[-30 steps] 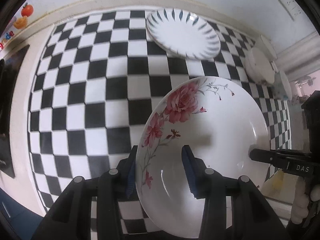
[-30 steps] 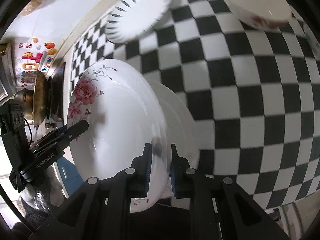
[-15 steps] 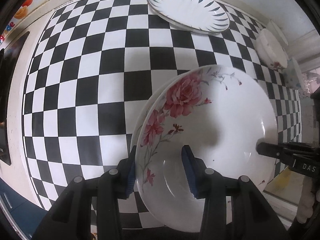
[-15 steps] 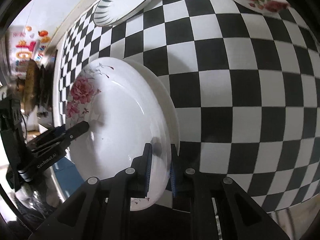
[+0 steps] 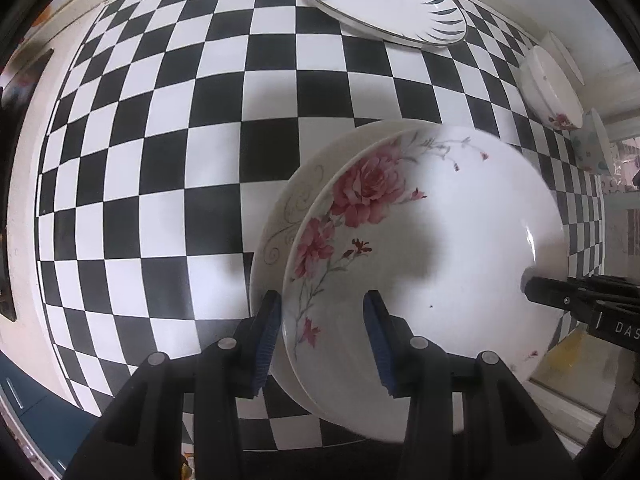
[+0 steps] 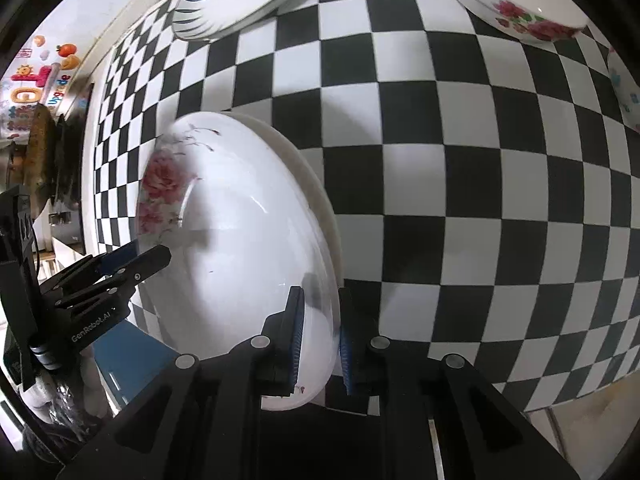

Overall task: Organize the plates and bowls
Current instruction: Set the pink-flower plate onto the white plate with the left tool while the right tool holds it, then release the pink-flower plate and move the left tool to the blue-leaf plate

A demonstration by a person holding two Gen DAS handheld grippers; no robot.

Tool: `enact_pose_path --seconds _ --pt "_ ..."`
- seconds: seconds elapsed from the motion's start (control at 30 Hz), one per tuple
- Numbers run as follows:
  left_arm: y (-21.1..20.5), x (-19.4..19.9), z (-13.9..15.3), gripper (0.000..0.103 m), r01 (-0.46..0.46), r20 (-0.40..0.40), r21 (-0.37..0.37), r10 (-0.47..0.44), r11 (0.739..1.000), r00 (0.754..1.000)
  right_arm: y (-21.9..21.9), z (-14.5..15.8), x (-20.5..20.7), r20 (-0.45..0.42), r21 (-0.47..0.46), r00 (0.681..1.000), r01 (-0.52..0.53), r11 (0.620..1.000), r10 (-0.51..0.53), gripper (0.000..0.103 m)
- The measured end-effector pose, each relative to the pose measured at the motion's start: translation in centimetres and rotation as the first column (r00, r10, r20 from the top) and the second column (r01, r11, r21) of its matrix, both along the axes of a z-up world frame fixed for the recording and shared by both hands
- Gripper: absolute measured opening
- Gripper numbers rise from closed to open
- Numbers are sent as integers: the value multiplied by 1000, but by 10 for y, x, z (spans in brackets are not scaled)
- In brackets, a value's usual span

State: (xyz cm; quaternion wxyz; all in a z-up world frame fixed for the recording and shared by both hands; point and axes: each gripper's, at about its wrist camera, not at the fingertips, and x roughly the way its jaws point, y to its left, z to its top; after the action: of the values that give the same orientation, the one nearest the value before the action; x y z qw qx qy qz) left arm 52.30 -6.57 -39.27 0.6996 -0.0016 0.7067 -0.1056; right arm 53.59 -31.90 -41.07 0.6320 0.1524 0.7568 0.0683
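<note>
A rose-patterned plate [image 5: 432, 248] hangs just above a cream plate [image 5: 288, 216] near the front edge of the checkered countertop [image 5: 160, 160], offset slightly to the right of it in the left wrist view. The left gripper [image 5: 320, 336] straddles its near rim; whether the pads press is unclear. The right gripper [image 6: 318, 336] is clamped on the opposite rim.

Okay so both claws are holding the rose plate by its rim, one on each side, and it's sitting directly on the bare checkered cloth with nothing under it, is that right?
Not quite. Both claws do hold the rose plate by its rim, left claw and right claw on opposite sides, but it is not directly on the checkered cloth. The left wrist view shows a cream plate with a swirl pattern under it.
</note>
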Motion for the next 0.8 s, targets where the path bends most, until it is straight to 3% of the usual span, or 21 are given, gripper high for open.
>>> enact_pose_path --seconds 0.2,0.33,0.6,0.63,0.73,0.8 --pt "-1 3 4 39 -3 10 16 3 1000 1000 4 -4 1 -31 11 1000 2 1000 -2 20" --pt "1 7 14 39 -22 31 67 20 998 999 0 2 1 -25 40 1000 15 999 -14 20" --pt "0 24 63 41 -57 129 26 53 998 990 -5 36 20 38 45 999 9 999 -10 21" --pt "-2 30 70 41 -53 146 16 50 998 988 -6 42 27 52 41 999 11 999 -13 25" --pt "-6 53 80 41 -37 199 23 31 999 979 -9 59 52 97 34 995 14 999 -17 49" --pt "-12 76 81 41 -27 230 39 17 999 973 -12 68 67 123 29 992 11 1000 -14 51"
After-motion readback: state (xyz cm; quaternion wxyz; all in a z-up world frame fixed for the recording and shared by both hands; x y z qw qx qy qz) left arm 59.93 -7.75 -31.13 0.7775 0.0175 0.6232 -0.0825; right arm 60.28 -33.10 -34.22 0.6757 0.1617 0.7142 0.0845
